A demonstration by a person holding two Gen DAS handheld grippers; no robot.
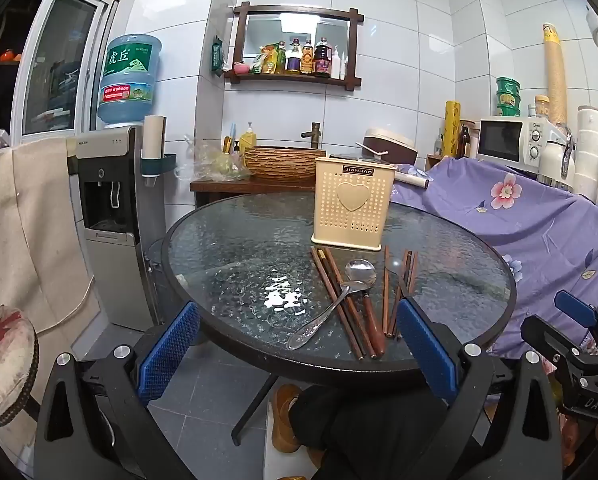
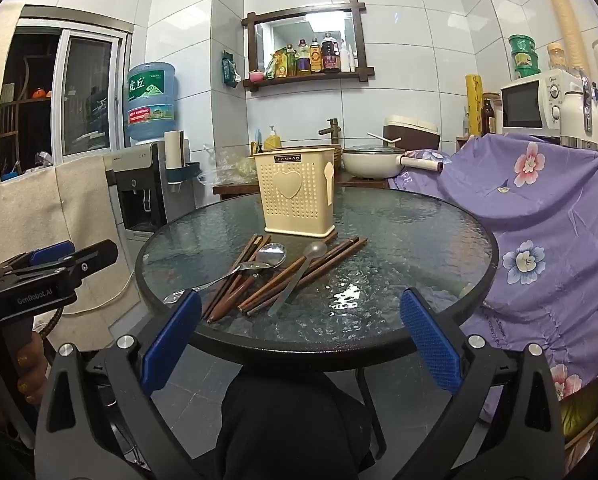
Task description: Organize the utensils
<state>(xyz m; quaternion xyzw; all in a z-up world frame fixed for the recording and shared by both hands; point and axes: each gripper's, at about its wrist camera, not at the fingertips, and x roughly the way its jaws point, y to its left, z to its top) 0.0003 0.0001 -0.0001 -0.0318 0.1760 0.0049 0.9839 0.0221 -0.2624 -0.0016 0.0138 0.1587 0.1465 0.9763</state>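
Glass tabletop [image 1: 227, 240] carries everything, and nothing is sorted yet: the cream holder [image 1: 351, 208] stands at frame centre, with chopsticks [image 1: 335, 300] and a steel spoon [image 1: 339, 300] loose below it. Both claws, left [image 1: 299, 344] and right [image 2: 303, 332], gape wide and empty (lower frame). Only the right view shows a translucent spoon [image 2: 301, 276] and the holder's side spoon emblem [image 2: 328, 182].

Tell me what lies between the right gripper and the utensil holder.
Chopsticks and spoons on the glass table, before the utensil holder; the open right gripper hangs short, per the right wrist view.
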